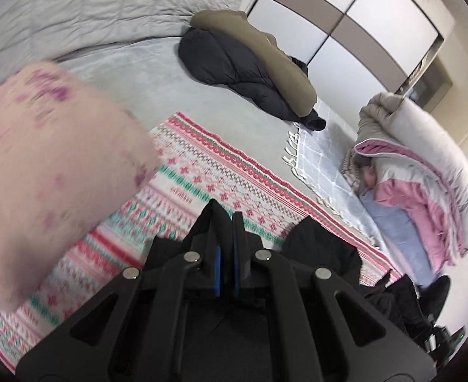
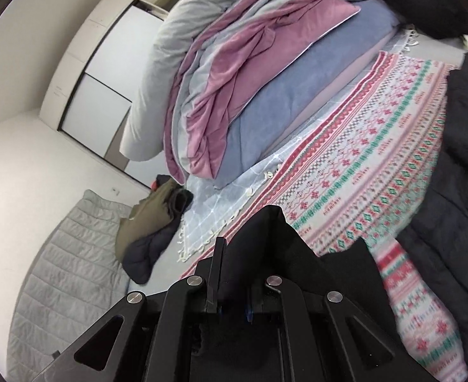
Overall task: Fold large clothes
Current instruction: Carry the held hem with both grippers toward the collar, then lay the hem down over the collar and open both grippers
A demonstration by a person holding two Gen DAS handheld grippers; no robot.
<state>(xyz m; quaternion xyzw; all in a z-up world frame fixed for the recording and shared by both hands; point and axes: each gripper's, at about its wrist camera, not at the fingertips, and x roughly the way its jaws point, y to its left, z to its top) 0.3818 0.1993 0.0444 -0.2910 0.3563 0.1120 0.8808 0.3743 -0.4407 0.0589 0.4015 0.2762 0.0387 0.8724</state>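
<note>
The left gripper (image 1: 226, 222) has its jaws drawn narrow on a fold of the black garment (image 1: 323, 248), which hangs just right of its fingers over the patterned blanket (image 1: 221, 172) on the bed. The right gripper (image 2: 249, 238) is likewise pinched tight on black cloth, the garment draping over its fingers and spreading along the blanket's right edge. A blurred floral sleeve (image 1: 52, 165) crosses the left view (near the lens), and an olive and navy jacket pile (image 1: 249, 63) lies well apart near the wardrobe (image 1: 345, 22), beside stacked quilts (image 2: 234, 70).
</note>
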